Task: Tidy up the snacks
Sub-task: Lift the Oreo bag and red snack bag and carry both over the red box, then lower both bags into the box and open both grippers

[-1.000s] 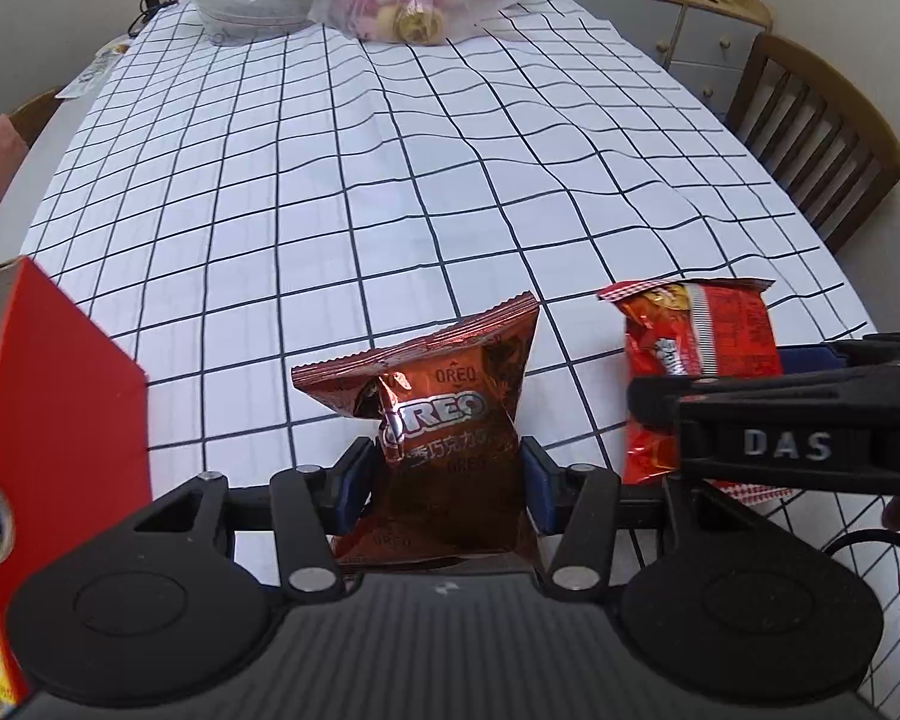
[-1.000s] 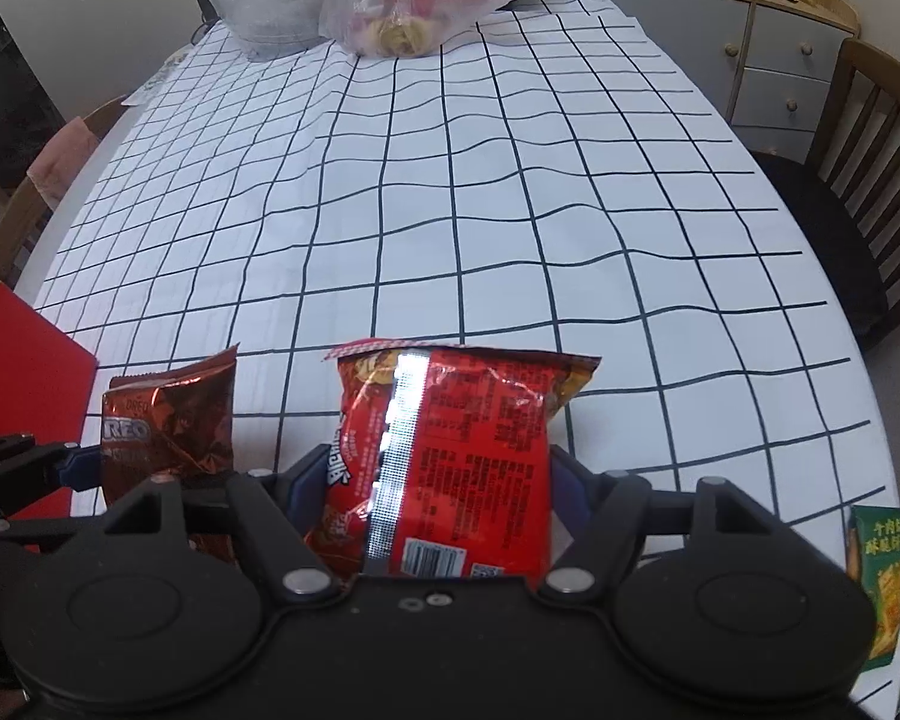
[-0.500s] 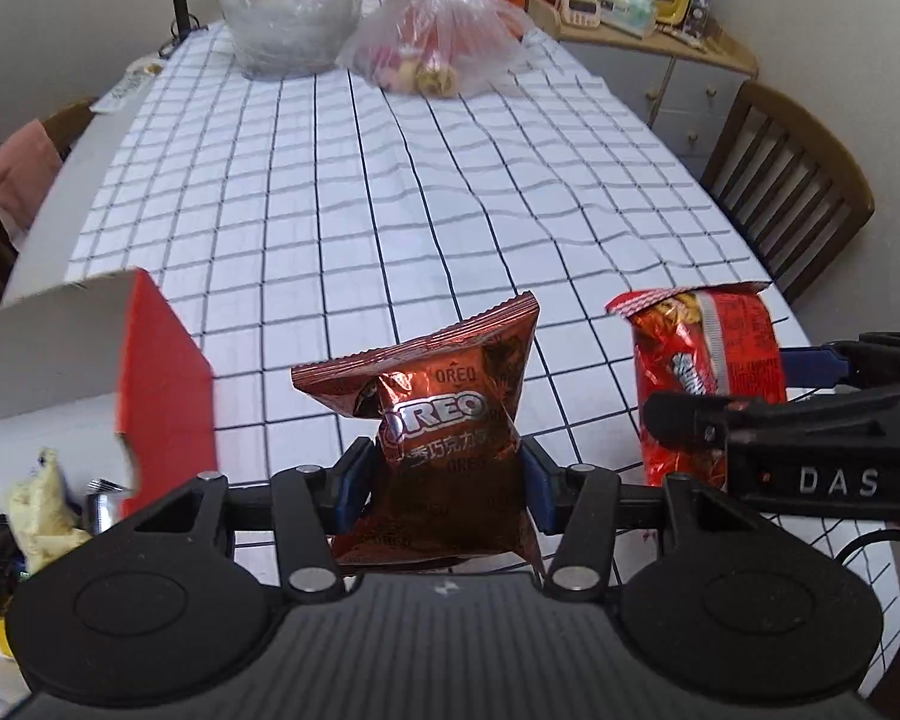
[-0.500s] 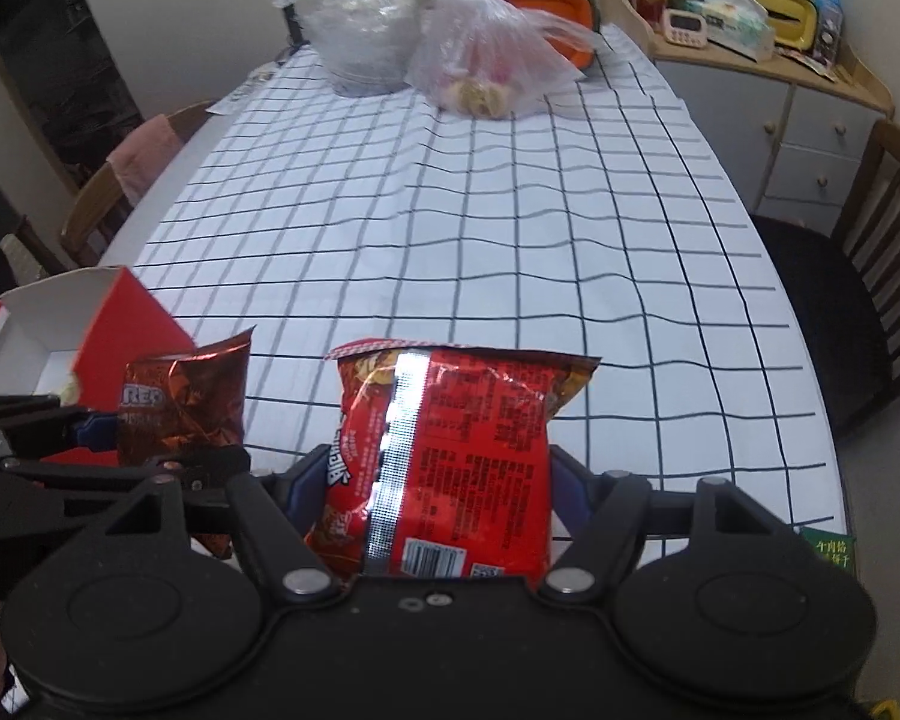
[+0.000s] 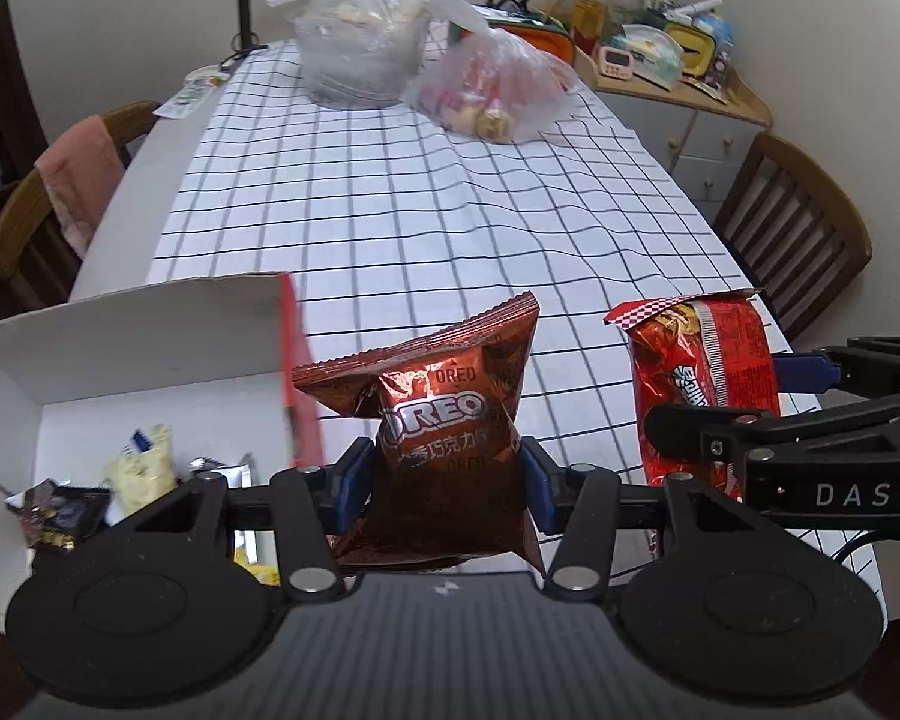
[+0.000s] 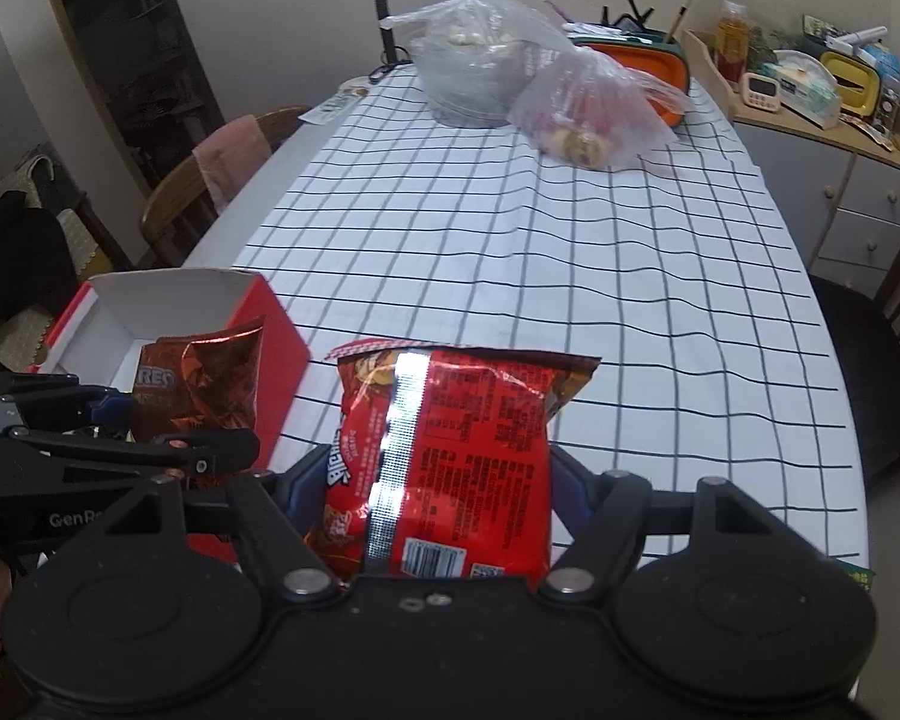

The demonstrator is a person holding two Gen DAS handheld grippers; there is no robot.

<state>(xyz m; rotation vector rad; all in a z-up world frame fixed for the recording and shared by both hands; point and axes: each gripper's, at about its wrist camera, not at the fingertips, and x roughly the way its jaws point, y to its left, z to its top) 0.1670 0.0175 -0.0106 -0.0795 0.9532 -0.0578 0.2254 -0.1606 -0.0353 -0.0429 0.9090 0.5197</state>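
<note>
While both packets hang above the checked tablecloth (image 5: pixel 426 228):
Left gripper (image 5: pixel 444 483): clamped on brown Oreo packet (image 5: pixel 444 420), beside the open red box (image 5: pixel 150 348).
Right gripper (image 6: pixel 435 486): clamped on red snack packet (image 6: pixel 450 444), held upright.
Box contents: several small wrapped snacks (image 5: pixel 138 468).

Left hand-held gripper (image 5: pixel 444 483): matte black body w/ two round discs, ribbed grey centre panel, silver rivets on the linkage arms, blue pads (image 5: pixel 349 483). Right hand-held gripper (image 6: pixel 435 495): same black build, blue pads, silver rivets, two small screws mid-body. Side-on, right one reads "DAS", left one "GenRo" in white.
</note>
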